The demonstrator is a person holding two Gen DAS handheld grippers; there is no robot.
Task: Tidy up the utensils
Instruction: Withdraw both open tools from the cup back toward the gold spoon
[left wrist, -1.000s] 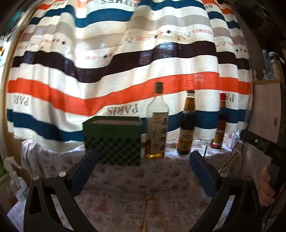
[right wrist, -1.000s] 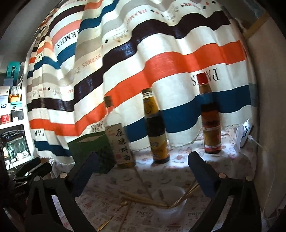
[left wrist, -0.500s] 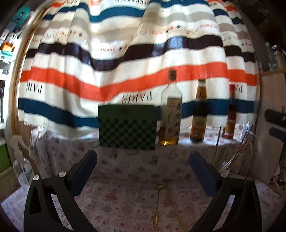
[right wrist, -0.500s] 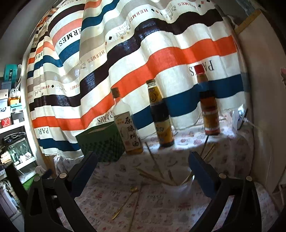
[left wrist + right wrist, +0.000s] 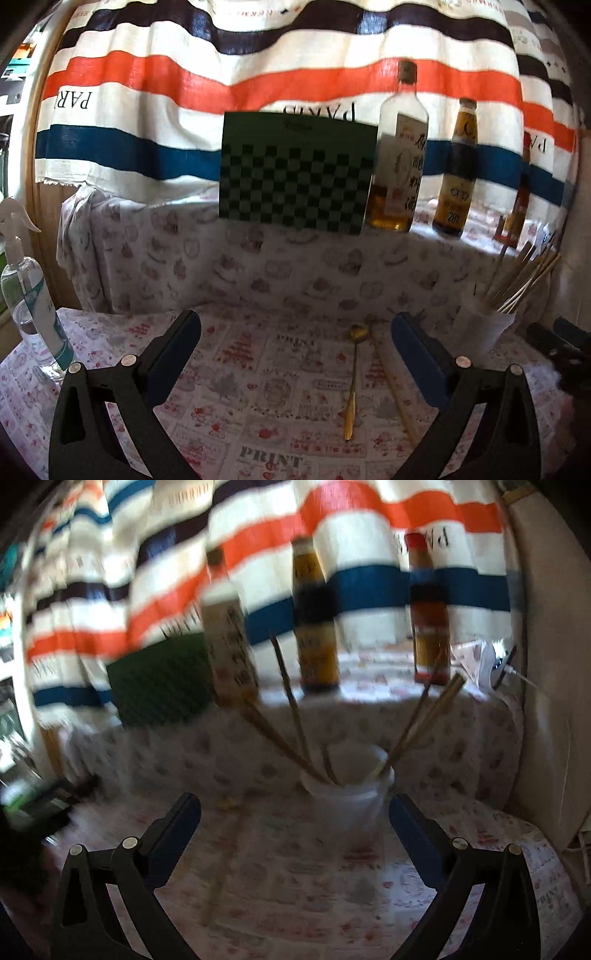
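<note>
cup (image 5: pixel 347 794) nearer than before

1. A thin golden spoon (image 5: pixel 352 380) lies flat on the printed tablecloth (image 5: pixel 258 369), bowl towards the far edge of the table.
2. One pale chopstick (image 5: pixel 393 387) lies just beside the spoon, on its right, a little slanted.
3. A white plastic cup (image 5: pixel 347 794) stands upright near the right edge.
4. Several chopsticks (image 5: pixel 291 698) lean out of the cup in different directions.
</note>
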